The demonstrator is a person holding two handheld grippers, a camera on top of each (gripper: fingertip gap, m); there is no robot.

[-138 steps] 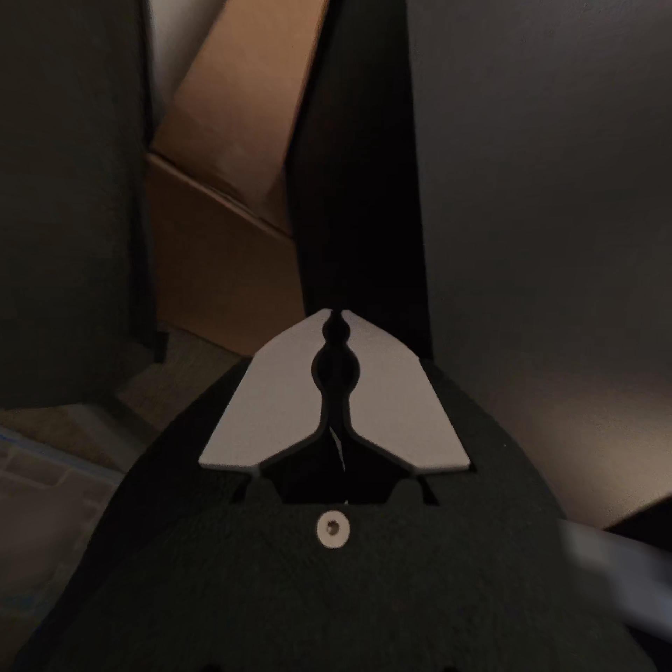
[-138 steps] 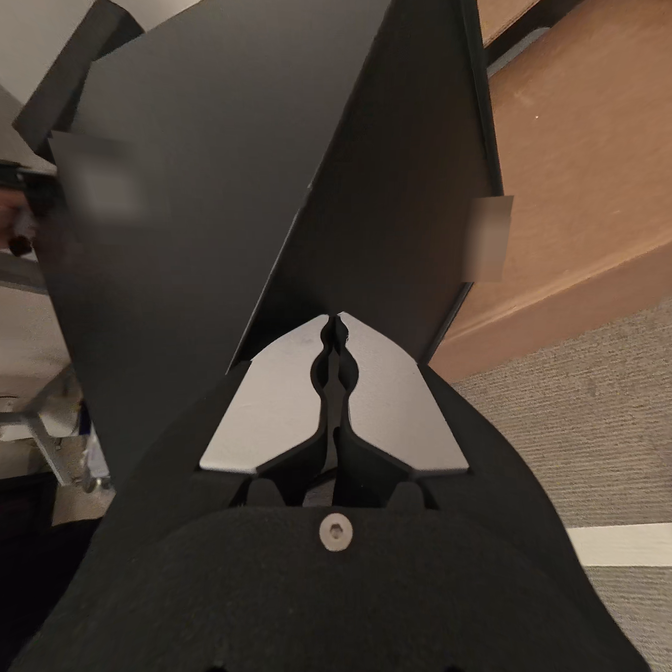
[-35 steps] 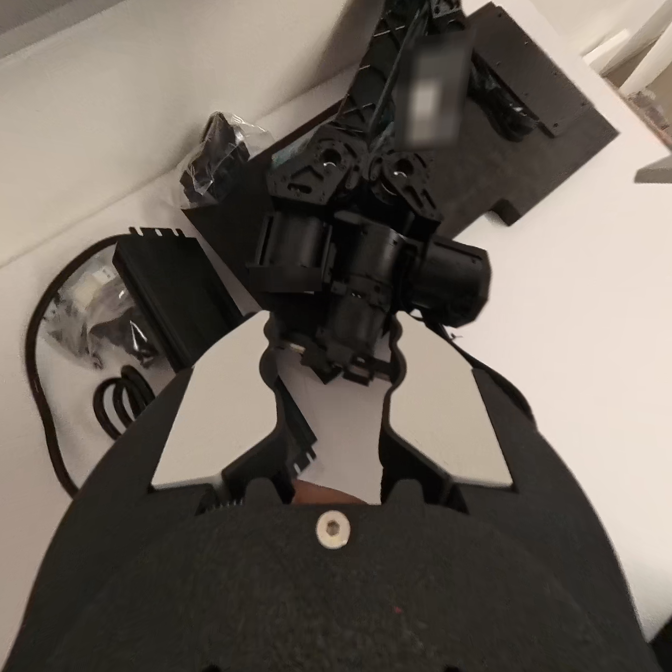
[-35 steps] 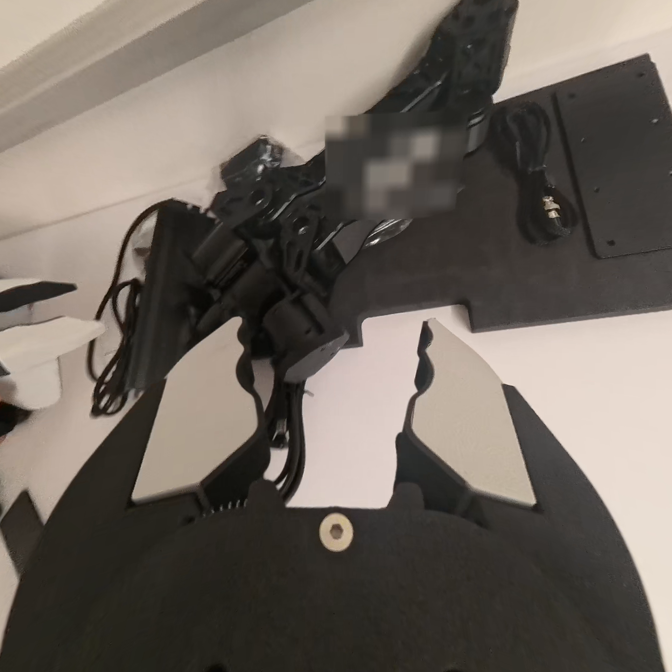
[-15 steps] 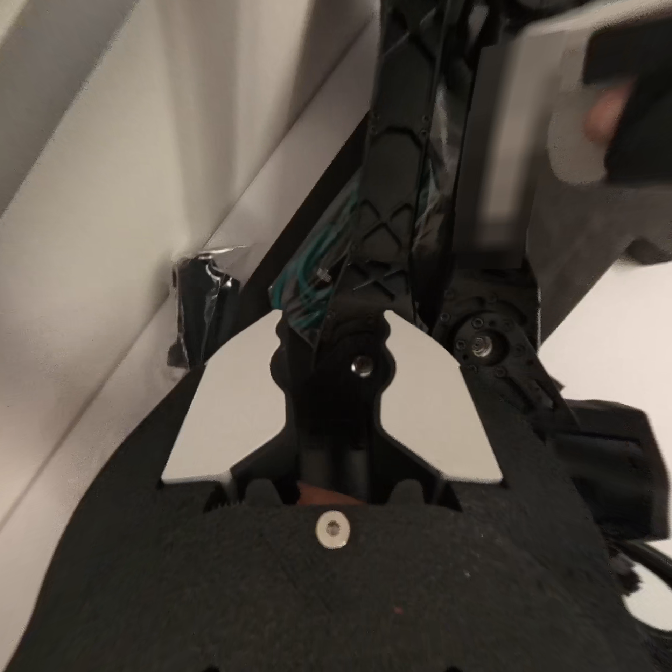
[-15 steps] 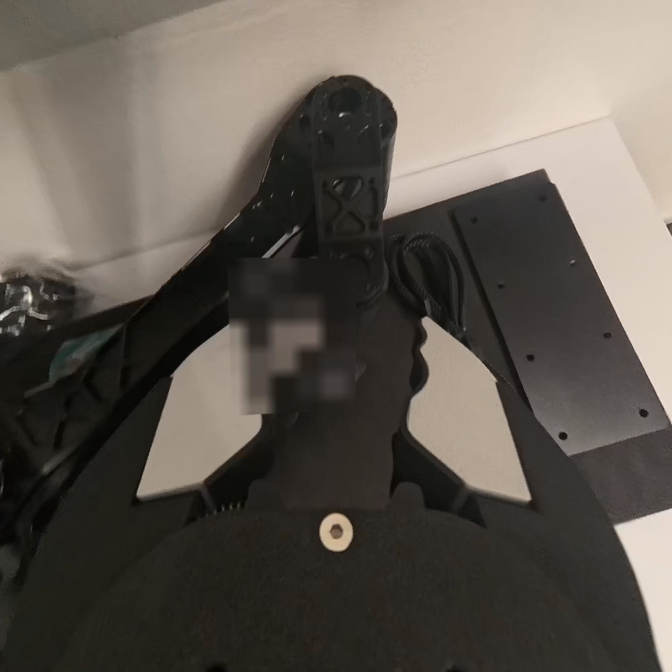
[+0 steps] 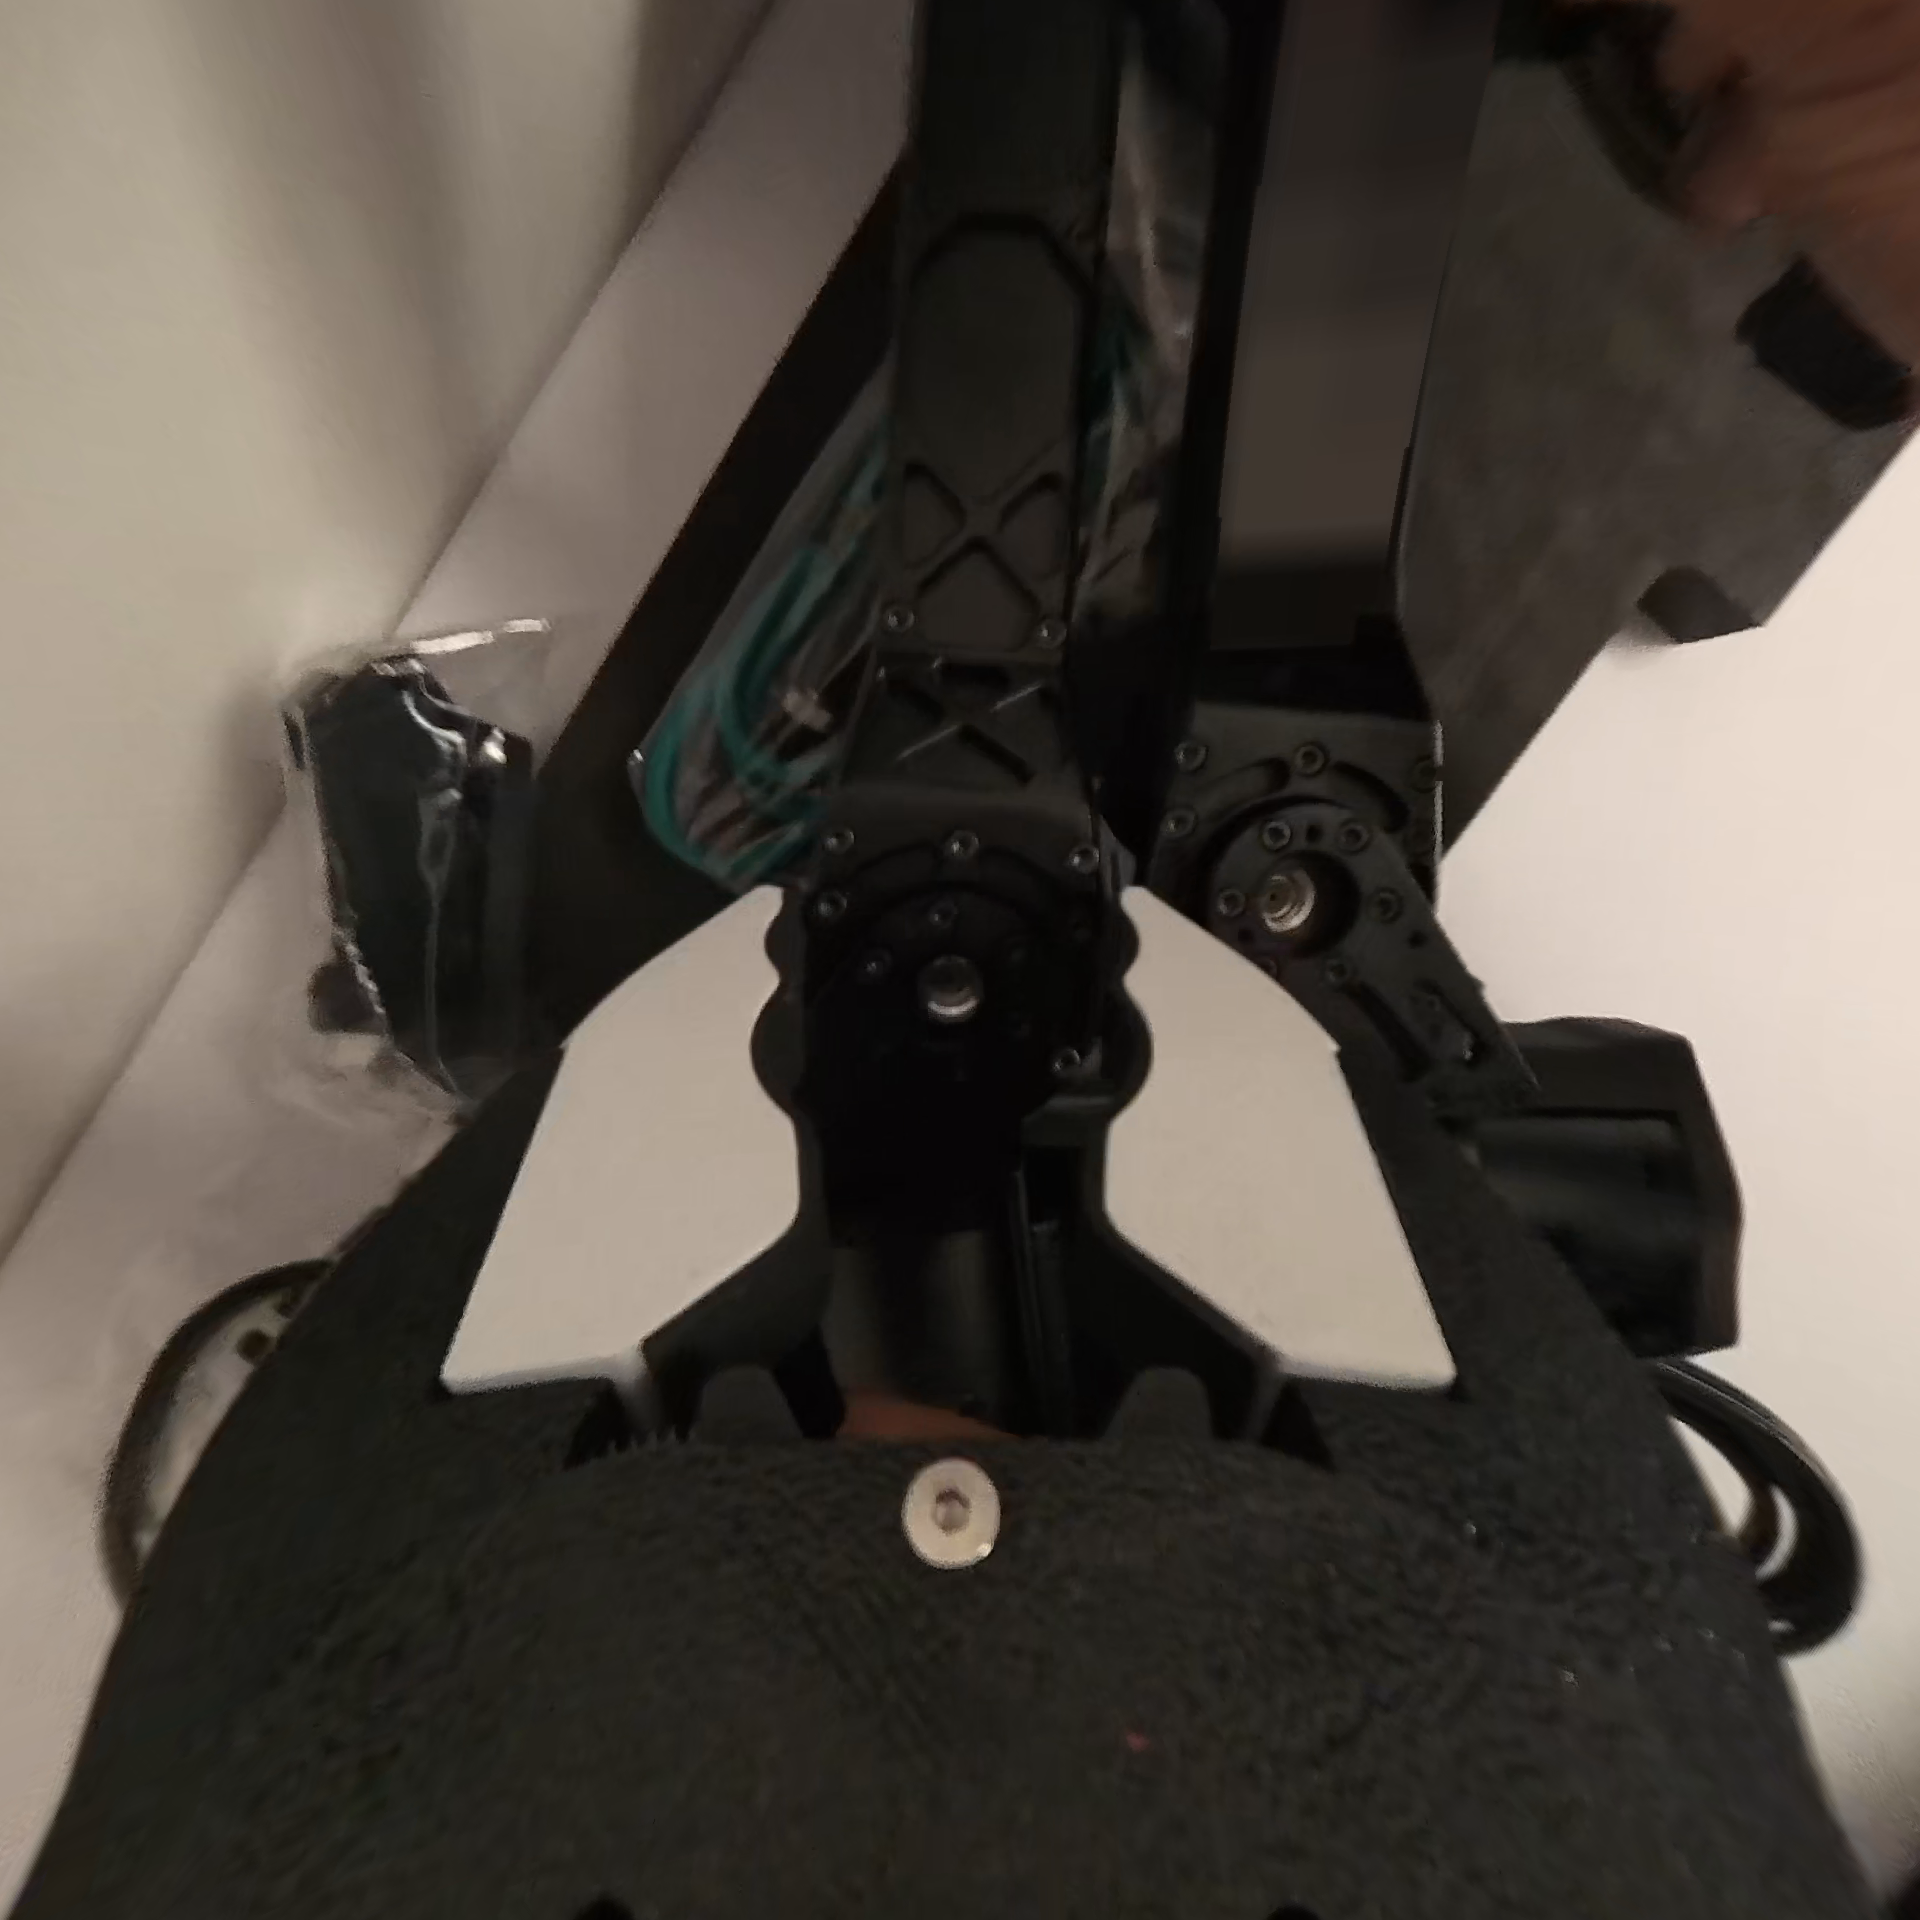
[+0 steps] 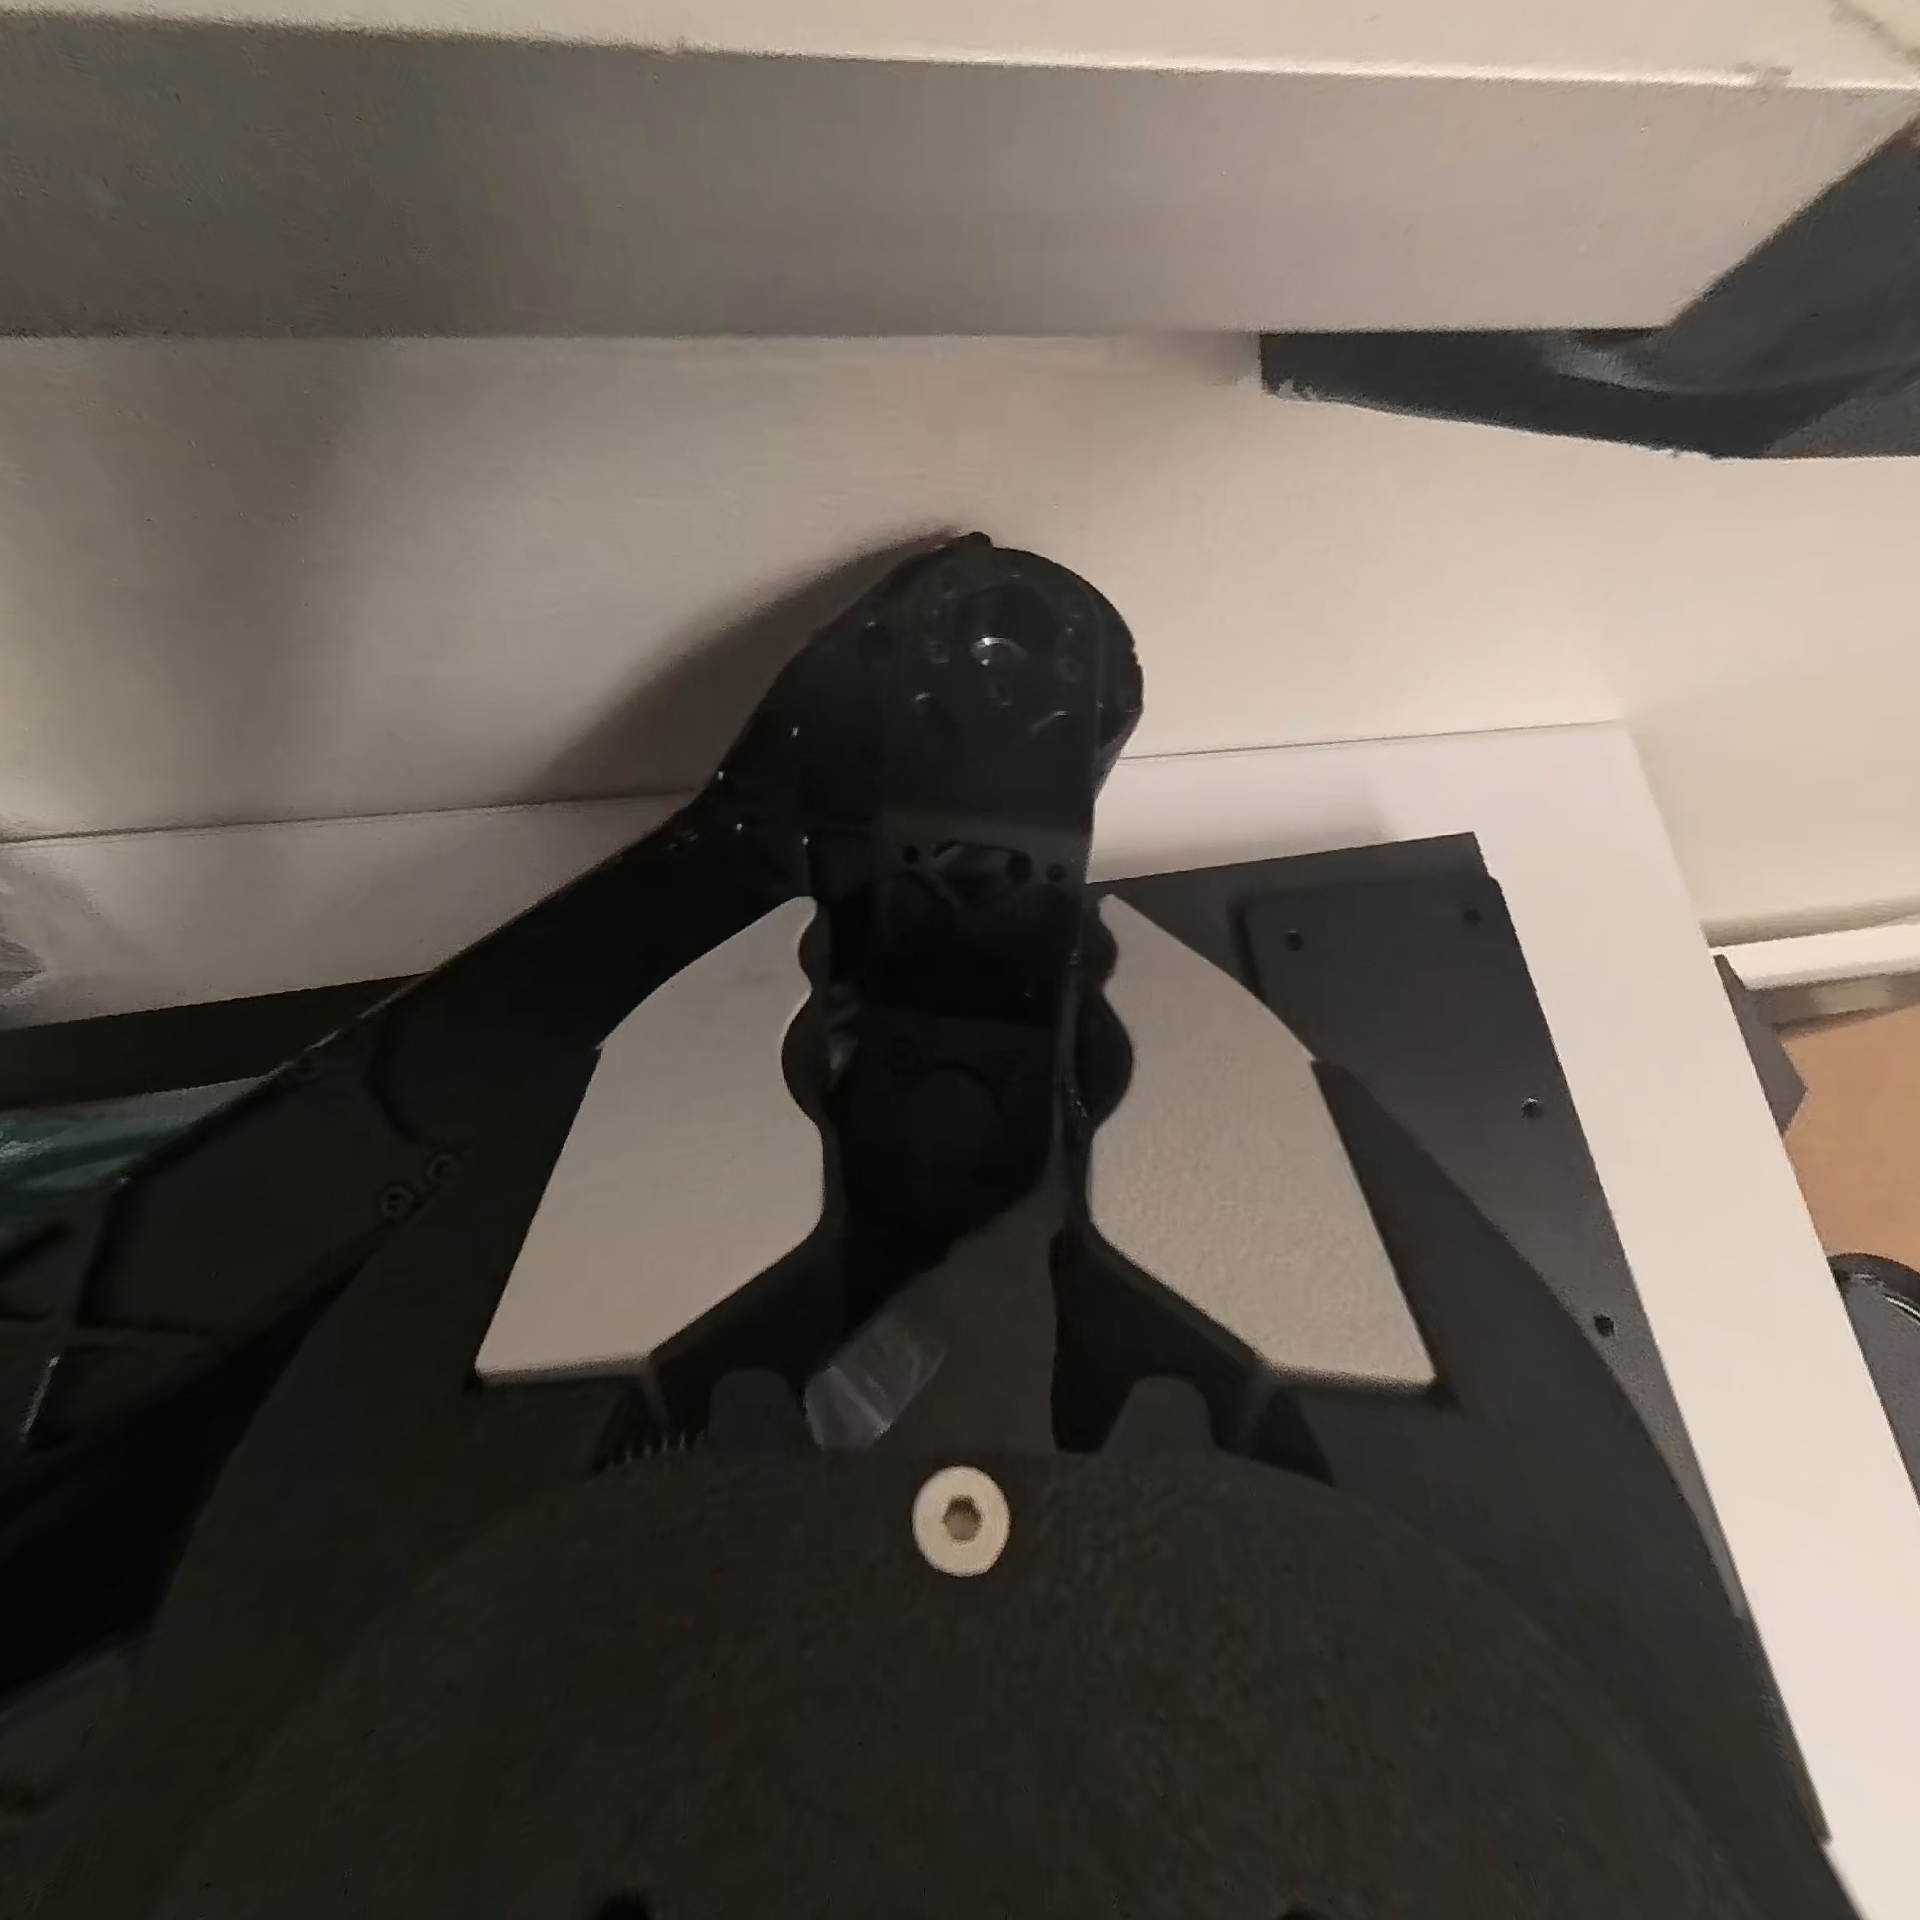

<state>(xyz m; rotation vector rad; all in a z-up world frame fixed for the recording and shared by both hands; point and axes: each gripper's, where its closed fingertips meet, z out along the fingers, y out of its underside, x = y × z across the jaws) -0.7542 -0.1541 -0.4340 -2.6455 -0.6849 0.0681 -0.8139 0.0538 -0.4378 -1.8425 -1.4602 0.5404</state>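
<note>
A black robot arm with lattice links lies folded on a black foam slab on a white table. My left gripper is shut on one round joint of the arm, with a finger on each side. A second joint sits just to its right. My right gripper is shut on another link of the same arm, below its elbow joint, which is next to the white wall. The slab also shows in the right wrist view.
A clear bag of green wires lies beside the arm. A bagged black part lies by the wall. A black cable lies at the right. A black plate with holes lies on the slab near the table edge.
Both grippers left a black sheet by cardboard boxes, came open over the arm on the table, and shut on it. In the last half second both views shifted slightly closer along the arm.
</note>
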